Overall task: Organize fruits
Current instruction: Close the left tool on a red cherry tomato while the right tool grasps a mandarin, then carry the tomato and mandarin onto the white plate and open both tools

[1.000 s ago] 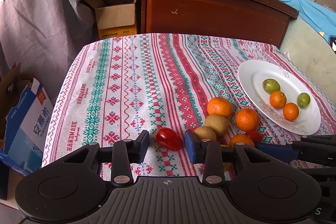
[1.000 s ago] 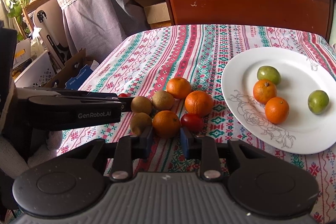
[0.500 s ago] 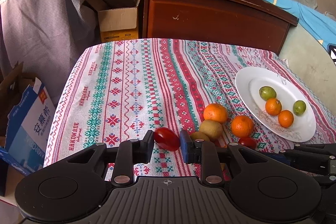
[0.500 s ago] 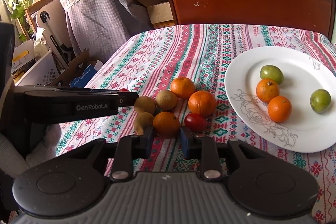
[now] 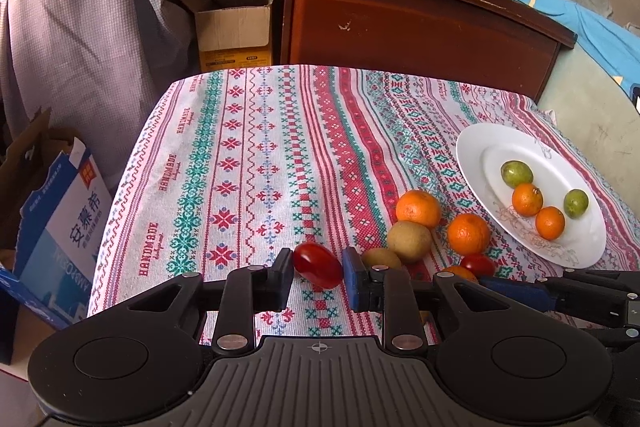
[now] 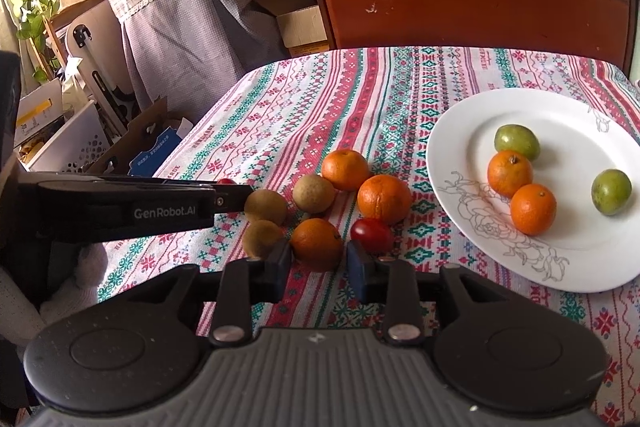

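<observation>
Left gripper (image 5: 318, 277): clenched on a red tomato (image 5: 318, 264), pads tight on both its sides. The tomato appears just clear of the cloth (image 5: 240, 163). Soft skin, so too hard a squeeze could split it, and it may roll out if my wrist twists.

Right gripper (image 6: 318, 267): jaws opening around an orange (image 6: 316, 243), which sits between them on the cloth. I cannot tell whether the pads still touch it. Risk here: as the jaws part, the right one may nudge the second tomato (image 6: 372, 235) lying just beside the orange, and a small brown fruit (image 6: 263, 237) crowds the left jaw.

Farther: two more oranges and two brown fruits, loose and bunched, some touching. One bump could send them rolling.

Beyond, right: plate (image 6: 568, 107) holding two oranges and two green fruits. Fruit set down carelessly could knock those.
</observation>
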The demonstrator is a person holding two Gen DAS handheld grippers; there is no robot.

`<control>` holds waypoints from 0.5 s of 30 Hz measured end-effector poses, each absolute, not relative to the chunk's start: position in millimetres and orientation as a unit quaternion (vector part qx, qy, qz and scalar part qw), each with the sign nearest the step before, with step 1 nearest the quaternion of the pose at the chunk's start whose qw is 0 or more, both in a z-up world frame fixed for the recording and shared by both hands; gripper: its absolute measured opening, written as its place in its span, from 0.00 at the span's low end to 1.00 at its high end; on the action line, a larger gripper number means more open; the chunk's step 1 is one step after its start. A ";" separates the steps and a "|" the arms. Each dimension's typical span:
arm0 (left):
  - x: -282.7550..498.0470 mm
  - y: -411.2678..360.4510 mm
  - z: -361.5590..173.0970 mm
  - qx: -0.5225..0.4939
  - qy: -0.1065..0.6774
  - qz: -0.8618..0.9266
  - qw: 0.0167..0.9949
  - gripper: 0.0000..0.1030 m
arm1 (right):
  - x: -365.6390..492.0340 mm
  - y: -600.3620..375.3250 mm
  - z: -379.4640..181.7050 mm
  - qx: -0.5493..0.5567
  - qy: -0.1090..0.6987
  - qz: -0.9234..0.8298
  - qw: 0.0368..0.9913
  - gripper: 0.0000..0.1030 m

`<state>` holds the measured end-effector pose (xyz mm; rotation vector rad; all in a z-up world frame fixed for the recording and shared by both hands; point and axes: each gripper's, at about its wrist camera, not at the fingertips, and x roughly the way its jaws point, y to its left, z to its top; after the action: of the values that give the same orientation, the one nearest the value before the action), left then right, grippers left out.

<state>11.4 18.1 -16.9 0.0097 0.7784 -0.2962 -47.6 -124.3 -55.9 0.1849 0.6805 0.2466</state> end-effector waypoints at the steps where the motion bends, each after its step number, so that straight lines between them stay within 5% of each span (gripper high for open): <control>1: 11.3 18.0 -17.0 0.005 0.378 -0.143 0.914 0.23 | -46.6 -124.5 -56.6 0.092 0.334 0.121 0.930 0.31; 15: 7.0 14.9 -4.9 0.003 0.364 -0.139 0.921 0.23 | -50.2 -129.5 -40.7 0.106 0.323 0.127 0.932 0.27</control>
<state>7.0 14.9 -4.9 0.0070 0.7468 -0.2853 -50.2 -129.5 -40.7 0.2172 0.6615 0.2589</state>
